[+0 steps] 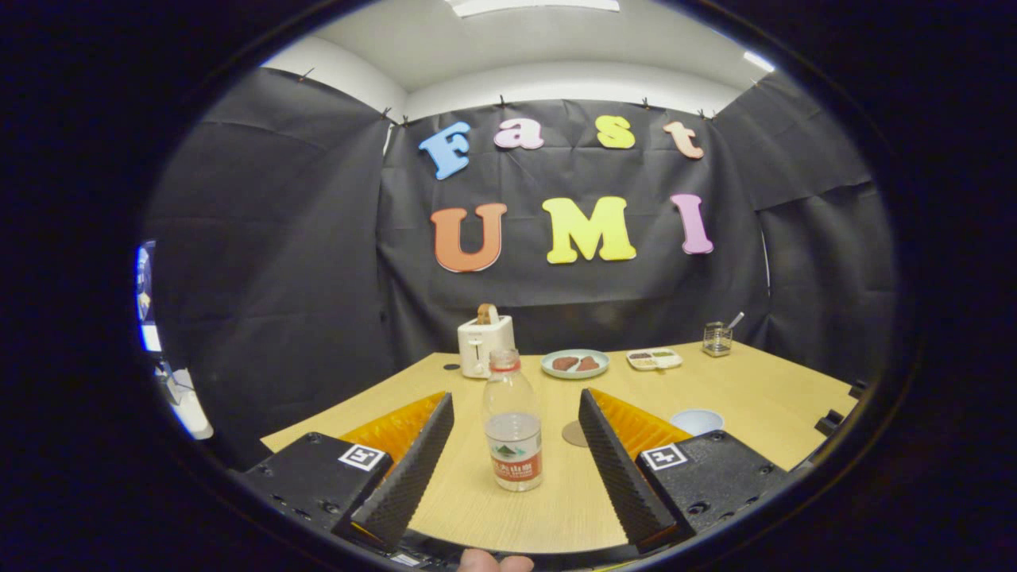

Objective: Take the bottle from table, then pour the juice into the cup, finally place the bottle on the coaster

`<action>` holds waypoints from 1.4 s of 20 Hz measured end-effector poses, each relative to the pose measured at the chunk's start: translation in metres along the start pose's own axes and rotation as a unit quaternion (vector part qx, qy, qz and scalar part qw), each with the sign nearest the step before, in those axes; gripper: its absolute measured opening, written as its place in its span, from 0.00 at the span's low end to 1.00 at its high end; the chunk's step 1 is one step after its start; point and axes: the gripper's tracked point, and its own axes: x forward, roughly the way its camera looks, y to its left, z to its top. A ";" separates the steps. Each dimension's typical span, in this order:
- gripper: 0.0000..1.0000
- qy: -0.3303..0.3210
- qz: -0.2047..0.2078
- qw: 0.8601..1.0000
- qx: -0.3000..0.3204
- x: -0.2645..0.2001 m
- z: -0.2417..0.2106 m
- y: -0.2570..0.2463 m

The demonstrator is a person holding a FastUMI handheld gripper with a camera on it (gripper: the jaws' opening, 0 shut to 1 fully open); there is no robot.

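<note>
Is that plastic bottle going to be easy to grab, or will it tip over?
The bottle stands tall and narrow, so a nudge could tip it. It looks barely half full, so probably light. Its thin clear plastic may dent under the open gripper.

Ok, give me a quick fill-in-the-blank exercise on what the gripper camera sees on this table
1. The bottle stands upright between the fingers of the ____ gripper.
2. The bottle's cap is ____.
3. A slice of bread sticks out of the white ____ beyond the bottle.
4. The round coaster lies flat on the table just left of the ____.

Missing words: open; red; toaster; cup
</note>
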 end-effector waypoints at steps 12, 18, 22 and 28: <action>1.00 0.034 -0.015 0.998 -0.047 0.067 -0.089 0.007; 1.00 0.038 -0.032 0.997 -0.052 0.092 -0.089 0.003; 1.00 0.045 -0.030 0.996 -0.065 0.108 -0.089 0.002; 0.84 0.041 -0.014 0.997 -0.062 0.104 -0.081 0.008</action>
